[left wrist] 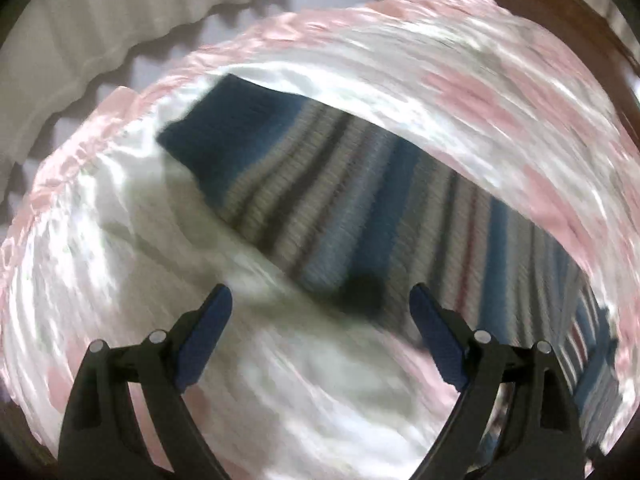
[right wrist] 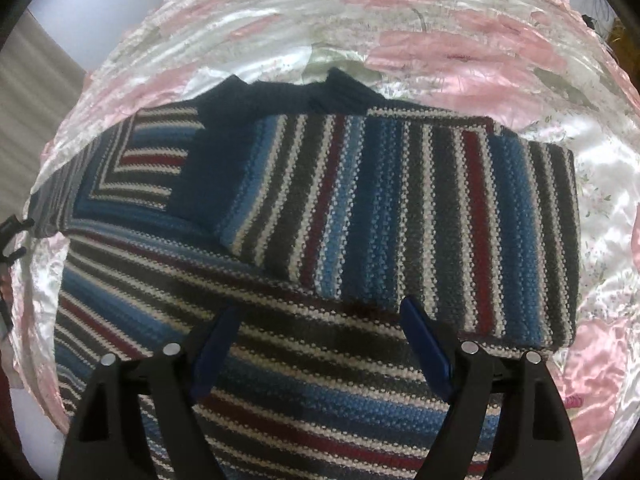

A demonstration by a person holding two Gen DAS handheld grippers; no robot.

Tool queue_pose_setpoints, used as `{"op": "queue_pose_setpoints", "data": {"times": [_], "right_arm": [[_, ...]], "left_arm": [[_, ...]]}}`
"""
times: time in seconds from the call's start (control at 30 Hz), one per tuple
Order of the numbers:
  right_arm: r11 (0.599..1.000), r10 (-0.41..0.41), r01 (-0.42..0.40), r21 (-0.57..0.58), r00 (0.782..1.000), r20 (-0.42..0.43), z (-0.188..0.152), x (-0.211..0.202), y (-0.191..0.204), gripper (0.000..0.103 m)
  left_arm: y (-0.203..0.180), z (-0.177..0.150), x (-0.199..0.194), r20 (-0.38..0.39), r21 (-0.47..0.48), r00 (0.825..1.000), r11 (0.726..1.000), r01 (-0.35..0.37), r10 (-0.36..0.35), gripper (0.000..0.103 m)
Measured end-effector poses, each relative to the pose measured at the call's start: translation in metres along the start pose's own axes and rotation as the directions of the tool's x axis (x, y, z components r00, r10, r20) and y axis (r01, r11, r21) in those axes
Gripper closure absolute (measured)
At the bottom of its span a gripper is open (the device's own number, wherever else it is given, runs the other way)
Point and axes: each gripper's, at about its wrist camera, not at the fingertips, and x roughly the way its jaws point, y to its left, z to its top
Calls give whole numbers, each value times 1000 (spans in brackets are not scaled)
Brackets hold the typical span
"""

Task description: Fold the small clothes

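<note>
The sweater (right wrist: 320,240) lies flat on the bed (right wrist: 500,60), on a shiny pink-and-white floral cover; it's a striped knit w/ navy collar (right wrist: 288,96) at 12 o'clock in the right wrist view. One sleeve is folded across the chest, its navy cuff (right wrist: 200,168) at about 10 o'clock, and a side panel is folded over towards 3 o'clock, so the fold looks partway done, prob. w/ the bottom half left to bring up. Right tool (right wrist: 320,340) hovers just over the lower body of the knit, jaws wide apart, nothing in them. Left tool (left wrist: 320,328) is also spread wide and empty, over bare cover w/ the sweater at 1–2 o'clock in its view; that view is motion-blurred, so exact height can't be told. To do the next bit well, I'd guess: each tool takes a hem corner, pinching both layers of knit but not the slippery cover under it. Bite deep enough, as chunky knit slips from a shallow pinch. Lift both corners level and together, carry towards the collar at 12 o'clock, lay the hem edge parallel to the shoulders. Keep the tucked sleeve from dragging out; go slow since satin lets the whole garment slide. Release only once the knit rests flat.
</note>
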Motion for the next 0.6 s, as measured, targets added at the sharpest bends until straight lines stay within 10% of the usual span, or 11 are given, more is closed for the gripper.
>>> {"op": "queue_pose_setpoints", "data": {"times": [0.3, 0.47, 0.6], "right_arm": [[1000, -11, 11, 1, 1000, -5, -3, 12, -6, 21], [1000, -12, 12, 7, 1000, -12, -7, 18, -13, 21], [1000, 4, -4, 17, 1000, -9, -10, 18, -18, 21]], "left_arm": [[20, 30, 34, 11, -139, 994, 985, 106, -106, 25], [17, 41, 41, 18, -153, 992, 980, 127, -126, 76], [16, 41, 36, 42, -169, 987, 972, 162, -157, 90]]}}
